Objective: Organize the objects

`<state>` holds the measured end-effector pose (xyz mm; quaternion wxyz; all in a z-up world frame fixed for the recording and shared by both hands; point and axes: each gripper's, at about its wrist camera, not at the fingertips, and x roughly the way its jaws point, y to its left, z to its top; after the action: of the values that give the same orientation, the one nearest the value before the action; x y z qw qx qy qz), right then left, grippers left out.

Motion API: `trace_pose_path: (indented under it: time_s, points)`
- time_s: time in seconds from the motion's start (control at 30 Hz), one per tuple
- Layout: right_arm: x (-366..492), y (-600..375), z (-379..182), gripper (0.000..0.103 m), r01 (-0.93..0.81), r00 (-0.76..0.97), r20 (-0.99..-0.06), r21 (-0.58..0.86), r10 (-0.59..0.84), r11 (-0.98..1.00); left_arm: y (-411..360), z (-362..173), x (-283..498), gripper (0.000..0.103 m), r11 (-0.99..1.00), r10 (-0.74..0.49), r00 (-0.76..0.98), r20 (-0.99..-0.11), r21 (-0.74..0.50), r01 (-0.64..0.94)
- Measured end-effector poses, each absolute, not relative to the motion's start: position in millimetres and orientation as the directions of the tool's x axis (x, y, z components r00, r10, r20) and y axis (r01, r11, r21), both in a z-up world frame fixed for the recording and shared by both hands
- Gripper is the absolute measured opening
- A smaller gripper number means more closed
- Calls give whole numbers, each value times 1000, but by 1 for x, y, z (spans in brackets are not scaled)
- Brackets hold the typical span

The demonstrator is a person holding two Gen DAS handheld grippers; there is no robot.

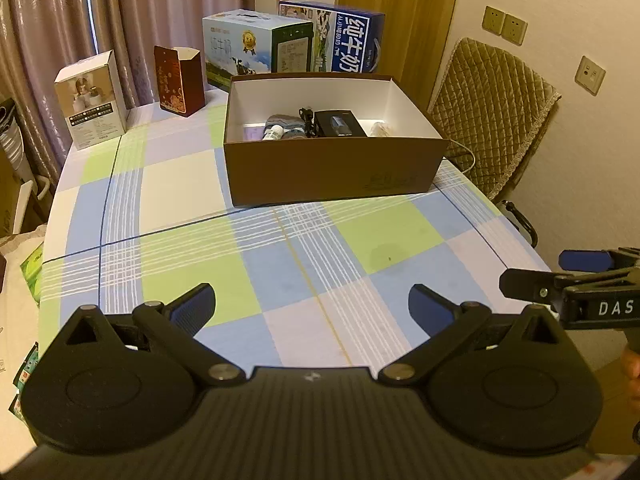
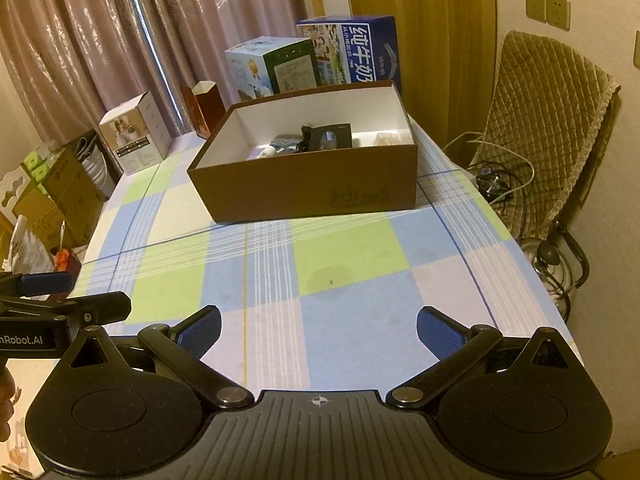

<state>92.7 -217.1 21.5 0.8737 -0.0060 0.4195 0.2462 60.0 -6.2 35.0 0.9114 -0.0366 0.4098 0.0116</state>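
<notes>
From the left wrist view, the left tool (image 1: 312,308) hangs wide open and holds nothing, low over the checked tablecloth (image 1: 280,240) that covers the surface. At 12 o'clock stands the brown cardboard box (image 1: 332,172), white inside, without a lid. Small things already lie in it: a black case (image 1: 338,123), a small white bottle (image 1: 274,133), some grey cloth. No loose object lies on the cloth before the box, so I judge the sorting nearly done. At 11 o'clock stand a white printed carton (image 1: 92,100) and a dark red paper box (image 1: 180,80); behind, two milk cartons (image 1: 296,40).

From the right wrist view, the right tool (image 2: 319,332) is also spread open and empty. The box (image 2: 312,184) sits at 12 o'clock, well apart from it. A quilted chair (image 2: 548,128) stands at 2 o'clock.
</notes>
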Motion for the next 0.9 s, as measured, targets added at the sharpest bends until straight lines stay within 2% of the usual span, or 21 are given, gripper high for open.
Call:
trace_pose_path:
  time_s: [0.9]
  points:
    - [92, -215, 21, 101, -439, 527, -736, 192, 424, 878, -9, 37, 61, 101, 997, -11, 668, -744, -57, -47]
